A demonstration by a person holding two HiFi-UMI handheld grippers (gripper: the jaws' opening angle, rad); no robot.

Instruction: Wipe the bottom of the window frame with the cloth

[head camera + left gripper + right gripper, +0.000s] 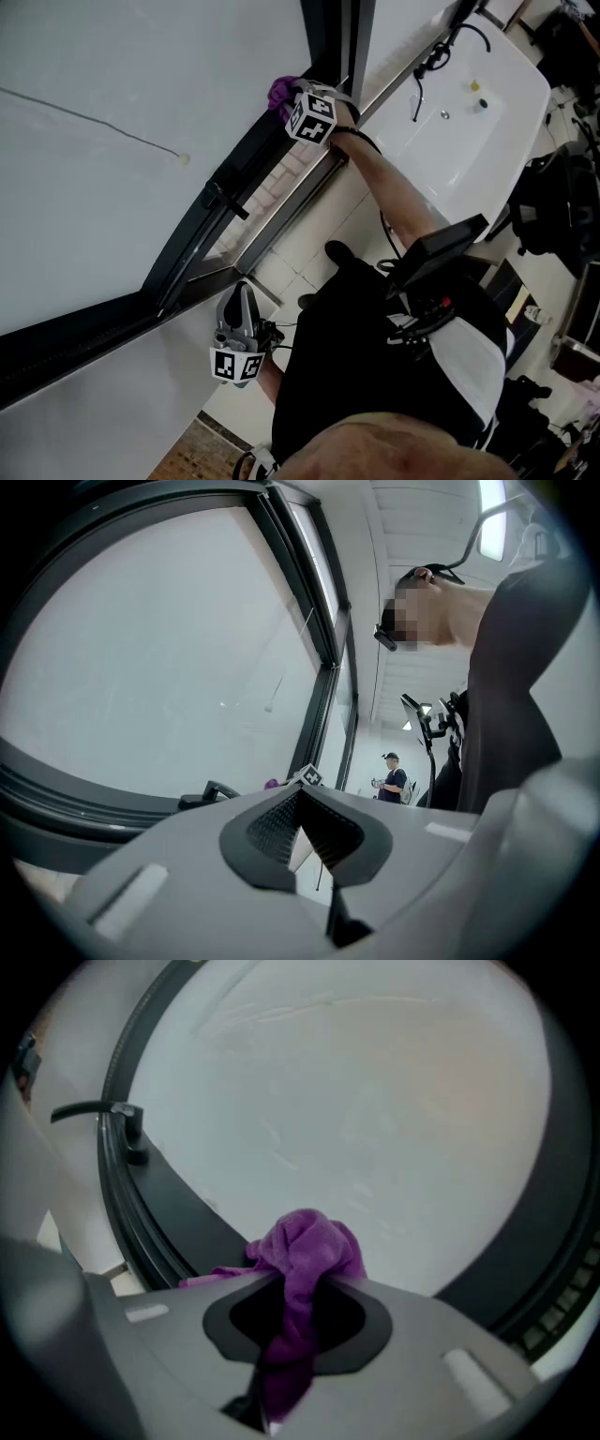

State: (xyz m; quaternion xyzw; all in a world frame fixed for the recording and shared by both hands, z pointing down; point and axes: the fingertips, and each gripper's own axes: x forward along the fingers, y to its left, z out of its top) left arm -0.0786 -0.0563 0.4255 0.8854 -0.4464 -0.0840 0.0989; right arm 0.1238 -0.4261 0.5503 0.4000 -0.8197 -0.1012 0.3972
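A purple cloth (309, 1251) is bunched between the jaws of my right gripper (302, 1283), which is shut on it. In the head view the cloth (280, 91) presses against the dark window frame (225, 178) where the glass meets it, just beside the right gripper (292, 98). My left gripper (240, 305) hangs lower, near the frame's lower corner, jaws closed on nothing. In the left gripper view the left gripper (300, 794) points along the frame (328, 667) toward the distant cloth (271, 784).
A black window handle (228, 201) sticks out from the frame between the two grippers; it shows too as the handle (112, 1115). A white sink basin (469, 122) with a tap stands to the right. A person (392, 778) stands far down the room.
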